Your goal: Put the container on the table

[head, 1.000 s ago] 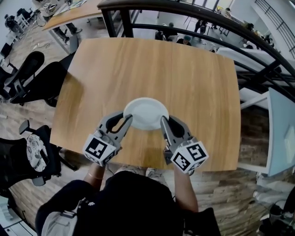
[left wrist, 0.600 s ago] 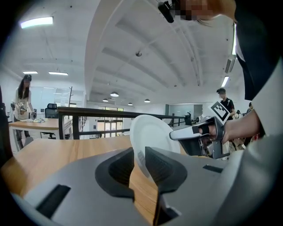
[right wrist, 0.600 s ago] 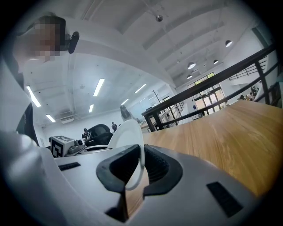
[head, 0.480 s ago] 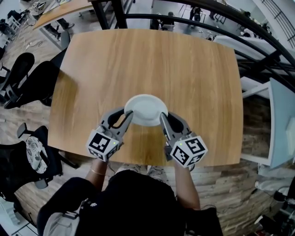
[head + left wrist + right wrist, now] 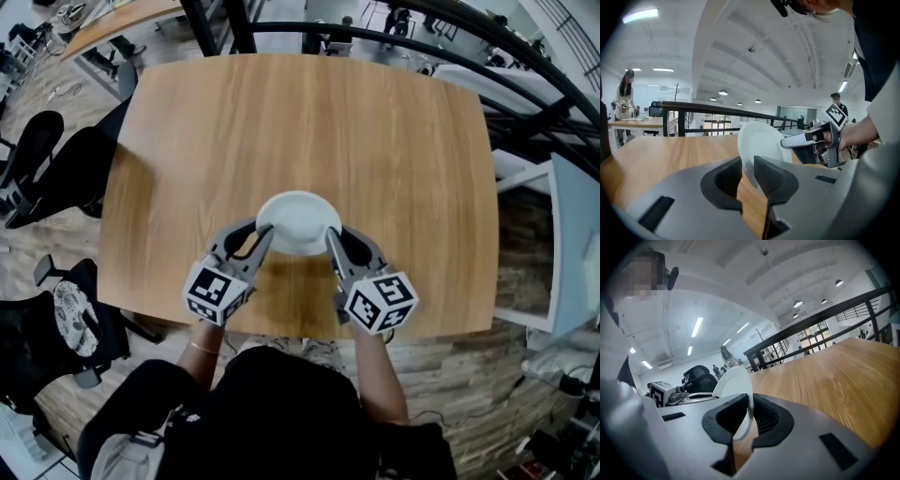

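Note:
A round white container [image 5: 298, 220] hangs just above the near part of the wooden table [image 5: 375, 141], held between both grippers. My left gripper [image 5: 265, 234] is shut on its left rim, and my right gripper [image 5: 331, 236] is shut on its right rim. In the left gripper view the container [image 5: 761, 145] stands edge-on between the jaws of the left gripper [image 5: 748, 164], and the right gripper [image 5: 785, 143] clamps the far rim. In the right gripper view the thin rim of the container [image 5: 733, 380] sits pinched in the right gripper [image 5: 750, 411]. Whether the container's underside touches the table is hidden.
Black office chairs [image 5: 37, 141] stand on the floor left of the table, and one with a patterned seat [image 5: 75, 309] is nearer me. A black railing [image 5: 375, 19] runs behind the far edge. A white desk [image 5: 572, 253] is at the right.
Both grippers have sunk toward the table with the container still held between them. The grip on each rim looks the same.

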